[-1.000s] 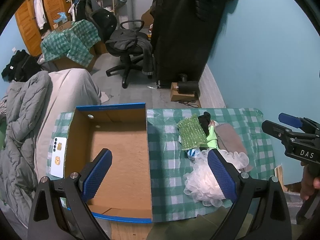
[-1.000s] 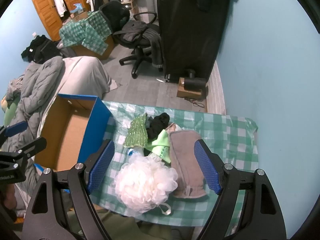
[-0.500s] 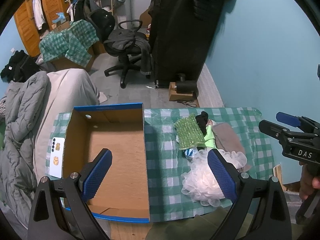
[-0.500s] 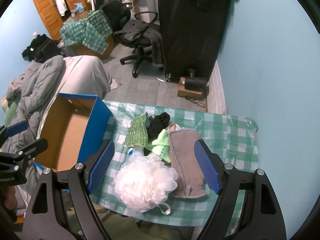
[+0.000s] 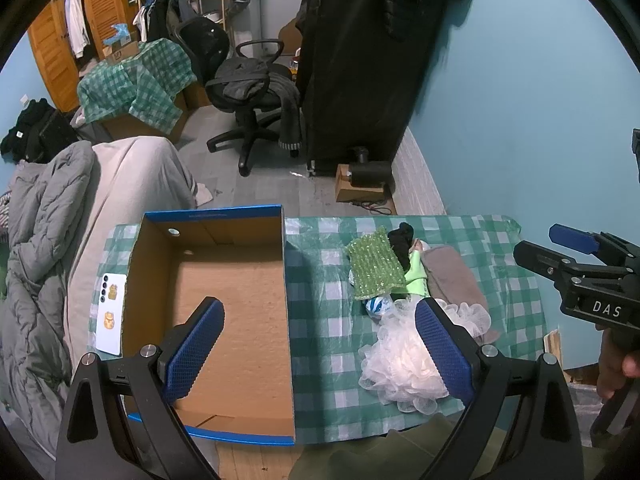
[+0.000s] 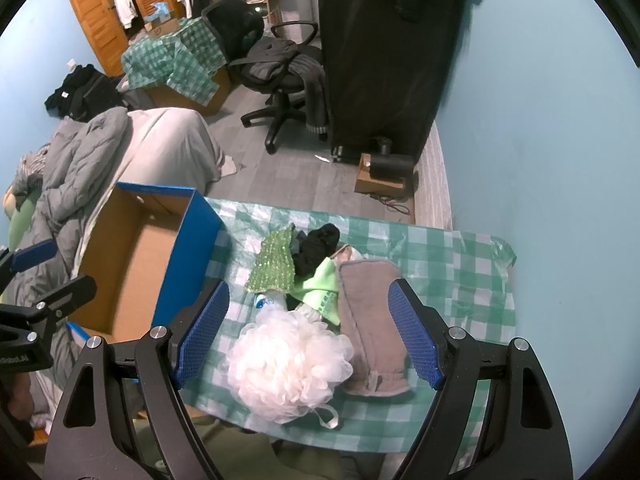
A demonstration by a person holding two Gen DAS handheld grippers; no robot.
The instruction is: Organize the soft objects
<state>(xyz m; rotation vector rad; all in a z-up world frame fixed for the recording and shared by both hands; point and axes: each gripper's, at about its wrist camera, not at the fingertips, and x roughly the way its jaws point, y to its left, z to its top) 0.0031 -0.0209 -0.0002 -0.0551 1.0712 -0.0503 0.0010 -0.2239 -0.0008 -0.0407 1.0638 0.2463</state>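
Checked tablecloth bears empty cardboard box, soft items beside it.

Dim even indoor light, cool cast; fisheye bending, dark vignette corners; slight blur.

A lived-in bedroom at home: grey quilted bedding on the left, orange louvred wooden wardrobe doors far left, a black swivel office chair draped with clothes.

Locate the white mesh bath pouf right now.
In the right wrist view the white mesh bath pouf lies on the green checked tablecloth near its front edge, against the grey-brown mitt, right of the open cardboard box.
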